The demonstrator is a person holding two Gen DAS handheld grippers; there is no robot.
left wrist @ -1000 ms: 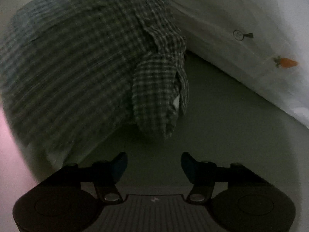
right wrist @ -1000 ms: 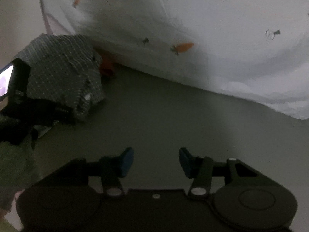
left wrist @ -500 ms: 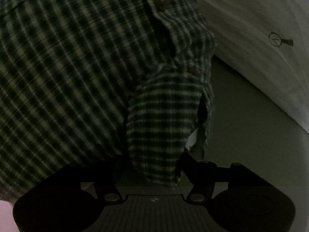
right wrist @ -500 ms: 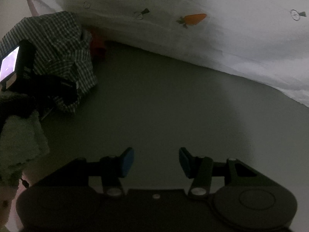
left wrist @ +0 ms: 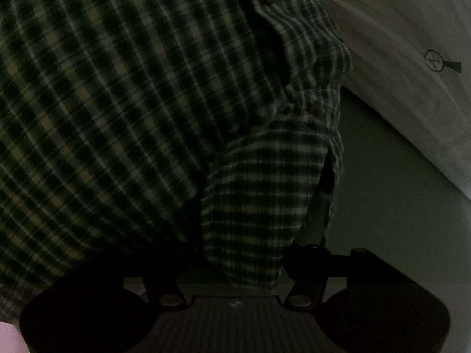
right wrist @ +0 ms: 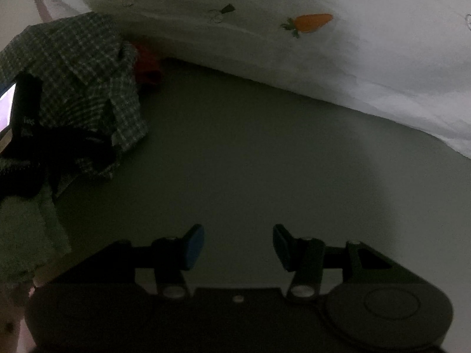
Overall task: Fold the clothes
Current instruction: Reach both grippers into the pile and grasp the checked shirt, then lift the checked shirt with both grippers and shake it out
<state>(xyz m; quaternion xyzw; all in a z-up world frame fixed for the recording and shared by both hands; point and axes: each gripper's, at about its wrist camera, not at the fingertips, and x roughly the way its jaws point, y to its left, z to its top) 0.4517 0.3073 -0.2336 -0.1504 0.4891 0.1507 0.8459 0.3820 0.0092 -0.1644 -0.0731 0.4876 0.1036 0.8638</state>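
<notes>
A green and white checked shirt (left wrist: 132,103) fills most of the left wrist view; a hanging flap of it (left wrist: 259,206) drops between the fingers of my left gripper (left wrist: 235,264). The fingers stand wide apart with their tips hidden by the cloth. In the right wrist view the same shirt (right wrist: 79,67) lies crumpled at the far left, with the left gripper (right wrist: 59,147) pushed into its near edge. My right gripper (right wrist: 238,244) is open and empty above the grey-green surface (right wrist: 250,153).
A white sheet with carrot prints (right wrist: 294,29) rises along the back and also shows in the left wrist view (left wrist: 412,73). A red-orange item (right wrist: 147,67) lies by the shirt. A pale green fuzzy sleeve (right wrist: 26,235) is at the left edge.
My left gripper has moved forward into the shirt, so the hanging flap now lies between its fingers. My right gripper has stayed open and shifted a little over the surface.
</notes>
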